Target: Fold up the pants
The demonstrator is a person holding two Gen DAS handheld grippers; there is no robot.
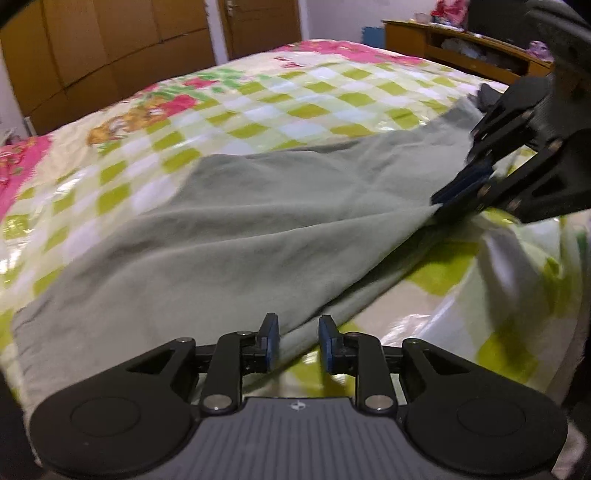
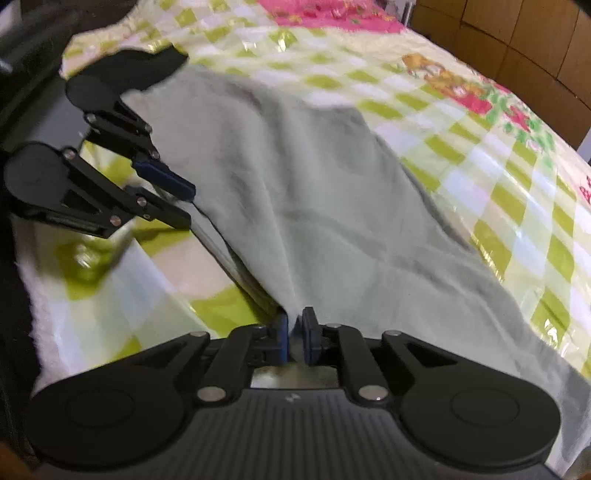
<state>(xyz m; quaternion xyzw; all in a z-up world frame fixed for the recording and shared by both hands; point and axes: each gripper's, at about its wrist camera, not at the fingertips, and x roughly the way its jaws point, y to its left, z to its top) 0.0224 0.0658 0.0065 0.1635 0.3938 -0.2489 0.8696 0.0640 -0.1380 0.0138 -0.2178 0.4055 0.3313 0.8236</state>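
Observation:
Pale grey-green pants (image 1: 240, 229) lie spread across the bed, and their near edge is lifted off the sheet. In the left wrist view my left gripper (image 1: 299, 341) stands open. A fold of the pants' edge runs between its blue pads and rests against the left one. My right gripper (image 1: 439, 208) pinches the same edge further right, where the cloth tents up to its tips. In the right wrist view the right gripper (image 2: 295, 338) is shut on a bunch of the pants (image 2: 314, 184). The left gripper (image 2: 192, 205) is at the left, at the cloth's edge.
The bed (image 1: 258, 96) has a glossy green-and-white checked cover with pink flowers. Brown wardrobes (image 1: 110, 48) and a door (image 1: 258, 26) stand behind it, and a cluttered wooden shelf (image 1: 461, 44) is at the far right. A dark item (image 2: 140, 70) lies by the pants' far end.

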